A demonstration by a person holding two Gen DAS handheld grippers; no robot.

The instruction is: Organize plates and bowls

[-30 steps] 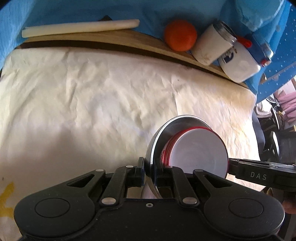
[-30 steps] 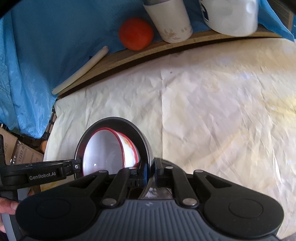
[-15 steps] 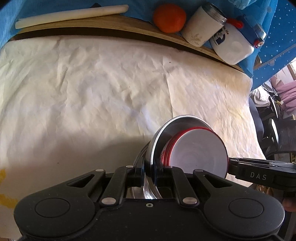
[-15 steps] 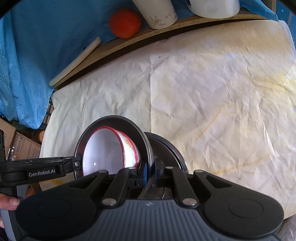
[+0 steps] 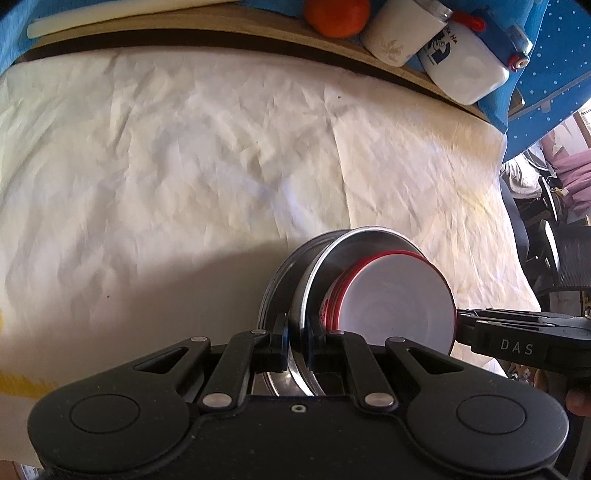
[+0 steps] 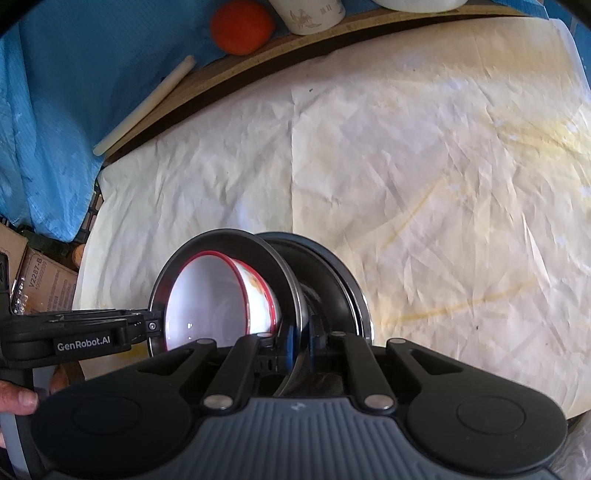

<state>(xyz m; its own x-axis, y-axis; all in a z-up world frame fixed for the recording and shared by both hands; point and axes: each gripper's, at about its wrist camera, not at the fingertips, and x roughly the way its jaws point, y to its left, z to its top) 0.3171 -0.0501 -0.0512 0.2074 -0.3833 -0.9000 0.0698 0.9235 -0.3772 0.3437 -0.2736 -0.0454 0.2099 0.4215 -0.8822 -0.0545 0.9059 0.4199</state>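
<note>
Carry step: left gripper (image 5: 296, 341) and right gripper (image 6: 296, 341) fingers clamped tight on opposite rim sides of the round steel plate (image 5: 365, 240), red-rimmed white enamel bowl (image 6: 207, 295) on it, second steel plate (image 6: 332, 273) just beneath, above the paper-covered desk (image 5: 184, 166). Next: lower level, release together.

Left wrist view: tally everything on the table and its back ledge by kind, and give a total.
Steel plates: 2
Red-rimmed white bowl: 1
White containers, cup and jug: 2
Orange fruit: 1
Pale rod: 1
Total: 7
</note>
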